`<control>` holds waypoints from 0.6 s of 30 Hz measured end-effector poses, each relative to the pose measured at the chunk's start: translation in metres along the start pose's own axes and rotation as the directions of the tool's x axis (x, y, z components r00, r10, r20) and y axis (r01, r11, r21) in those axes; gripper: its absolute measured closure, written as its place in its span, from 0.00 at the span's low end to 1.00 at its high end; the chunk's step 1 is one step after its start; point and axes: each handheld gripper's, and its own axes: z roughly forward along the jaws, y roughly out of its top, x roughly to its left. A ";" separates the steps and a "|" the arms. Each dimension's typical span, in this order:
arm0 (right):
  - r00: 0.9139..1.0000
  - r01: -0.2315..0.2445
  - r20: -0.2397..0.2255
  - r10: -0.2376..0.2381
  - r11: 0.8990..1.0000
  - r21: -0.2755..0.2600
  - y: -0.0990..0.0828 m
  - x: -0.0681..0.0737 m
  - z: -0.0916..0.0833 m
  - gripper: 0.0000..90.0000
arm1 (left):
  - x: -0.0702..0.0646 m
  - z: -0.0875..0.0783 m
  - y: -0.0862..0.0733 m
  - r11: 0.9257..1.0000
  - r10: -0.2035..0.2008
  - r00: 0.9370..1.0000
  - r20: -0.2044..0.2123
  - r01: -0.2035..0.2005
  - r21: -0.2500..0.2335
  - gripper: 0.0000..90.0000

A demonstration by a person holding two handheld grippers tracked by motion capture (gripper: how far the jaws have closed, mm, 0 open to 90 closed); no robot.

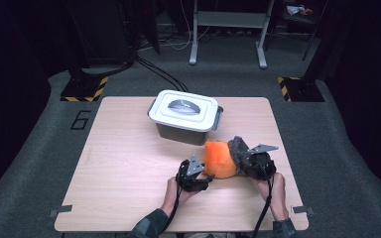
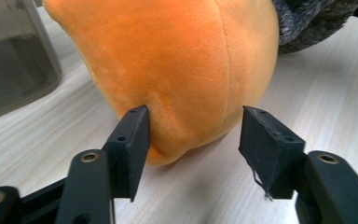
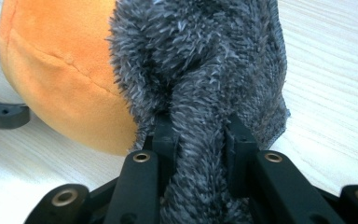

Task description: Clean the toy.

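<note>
Lying on the desk [image 1: 129,163] nearest the person, an orange plush toy [image 1: 220,158] with a grey furry part [image 3: 214,70] serves as landmark. At the toy's left end the left gripper [image 2: 193,135] stands released: its jaws straddle the orange body [image 2: 177,60], one pad [image 2: 137,135] brushing the fabric, the other clear of it. At the toy's right end the right gripper [image 3: 200,140] is clenched on the grey fur. Beyond the toy, just behind it, stands a grey bin [image 1: 184,130] with a white lid [image 1: 183,110].
</note>
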 end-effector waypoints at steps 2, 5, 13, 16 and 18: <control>1.000 -0.010 0.006 0.010 1.000 -0.001 0.000 0.001 0.001 0.79 | 0.002 0.000 -0.001 1.000 -0.003 1.000 0.003 0.003 -0.016 0.63; 1.000 -0.007 0.006 0.007 1.000 -0.007 0.000 0.001 -0.001 0.78 | 0.002 0.001 -0.001 1.000 0.010 1.000 0.002 -0.010 -0.024 0.73; 1.000 -0.012 0.022 0.013 0.999 -0.035 -0.001 0.000 -0.009 0.79 | 0.001 -0.001 0.004 0.999 -0.028 0.998 0.049 0.029 -0.014 0.89; 1.000 -0.007 0.028 0.008 0.999 -0.049 0.000 0.000 -0.018 0.79 | 0.003 -0.004 0.007 0.998 -0.063 0.994 0.091 0.065 -0.023 0.90; 1.000 0.002 0.031 0.000 0.999 -0.051 0.002 0.002 -0.026 0.79 | 0.003 -0.006 0.009 0.996 -0.083 0.990 0.115 0.087 -0.025 0.91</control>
